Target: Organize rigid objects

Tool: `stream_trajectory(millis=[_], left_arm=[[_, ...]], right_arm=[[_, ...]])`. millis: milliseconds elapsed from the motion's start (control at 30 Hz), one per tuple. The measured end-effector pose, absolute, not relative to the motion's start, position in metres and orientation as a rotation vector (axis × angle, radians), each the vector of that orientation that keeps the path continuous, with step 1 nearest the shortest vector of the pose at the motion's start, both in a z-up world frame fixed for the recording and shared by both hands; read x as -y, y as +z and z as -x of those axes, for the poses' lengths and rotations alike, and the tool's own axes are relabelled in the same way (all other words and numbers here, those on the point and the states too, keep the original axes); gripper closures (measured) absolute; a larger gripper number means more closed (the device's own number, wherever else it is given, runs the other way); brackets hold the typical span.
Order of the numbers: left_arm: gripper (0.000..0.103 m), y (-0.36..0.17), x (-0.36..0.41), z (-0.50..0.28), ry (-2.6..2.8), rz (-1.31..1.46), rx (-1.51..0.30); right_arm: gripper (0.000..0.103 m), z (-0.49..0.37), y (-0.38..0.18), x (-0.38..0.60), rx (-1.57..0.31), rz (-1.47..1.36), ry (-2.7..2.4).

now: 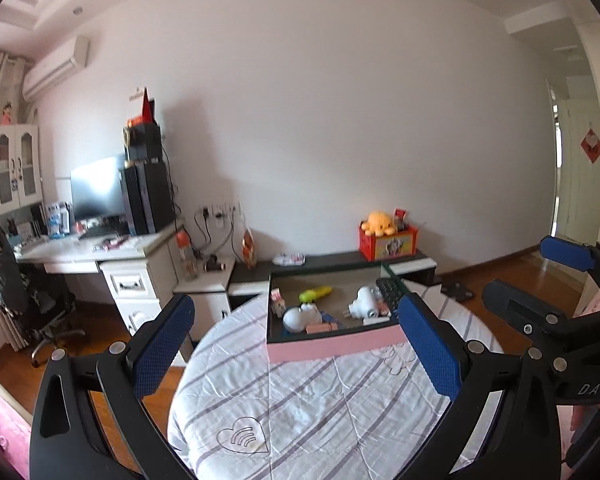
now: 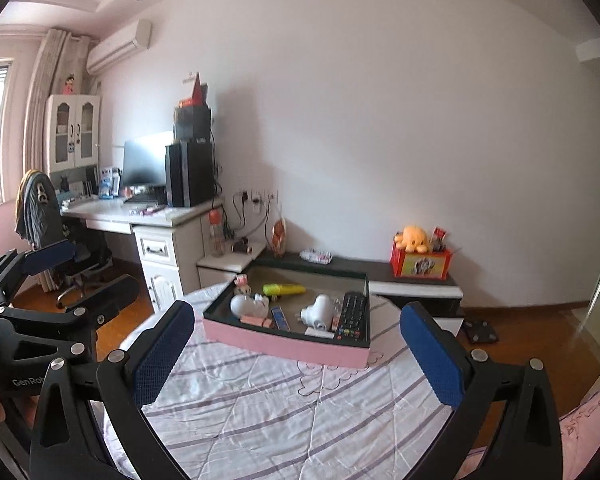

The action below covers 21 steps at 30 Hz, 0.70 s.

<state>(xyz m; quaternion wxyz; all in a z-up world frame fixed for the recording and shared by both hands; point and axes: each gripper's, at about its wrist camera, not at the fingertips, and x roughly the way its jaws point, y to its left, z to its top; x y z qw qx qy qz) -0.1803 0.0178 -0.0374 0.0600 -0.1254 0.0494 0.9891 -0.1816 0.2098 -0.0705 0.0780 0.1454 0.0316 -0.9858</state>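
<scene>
Both grippers are held above the quilt [image 2: 284, 408], well short of the box [image 2: 284, 342]; left gripper [image 1: 296, 344] is seen with jaws spread wide, nothing between the blue pads; right gripper [image 2: 296, 350] likewise spread and empty; no item is gripped, so the step in hand cannot be fixed; the scene fits either an approach toward the box or a pull-back once the items are in. All small items seen lie inside the box, none on the quilt; so sorted contents and contents awaiting sorting would look alike, and no single next move is settled; any reach would call for lowering over the box wall and closing on a narrow hard part. Left to right in the right wrist view: a small pink-white figure [image 2: 242, 282] at the far left corner, shape unclear; a white rounded toy [image 2: 249, 305], smooth plastic; a yellow marker [image 2: 284, 289], slim cylinder, lying flat; a blue flat packet [image 2: 280, 317], thin; a white plug [image 2: 319, 312], glossy and bulbous, likely slippery; a black remote [image 2: 352, 316], long flat slab with buttons, along the right wall. The box is shallow, pink outside, dark inside, rigid-looking; the quilt is soft, striped, wrinkled, so the box may rock if pushed.
</scene>
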Motion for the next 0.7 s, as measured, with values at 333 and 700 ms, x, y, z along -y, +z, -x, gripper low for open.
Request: stream_trajectory(millis=[333,700], left_arm=[[0.000,-0.005,-0.013,0.123,3.021,0.246,-0.138],[0.000,0.027,-0.007,0.081,3.057,0.074,-0.141]], right_arm=[[0.000,0.119,-0.035,-0.204,-0.116,-0.284,-2.977],[0.000,0.077,-0.004,-0.192,-0.143,-0.137,-3.005]])
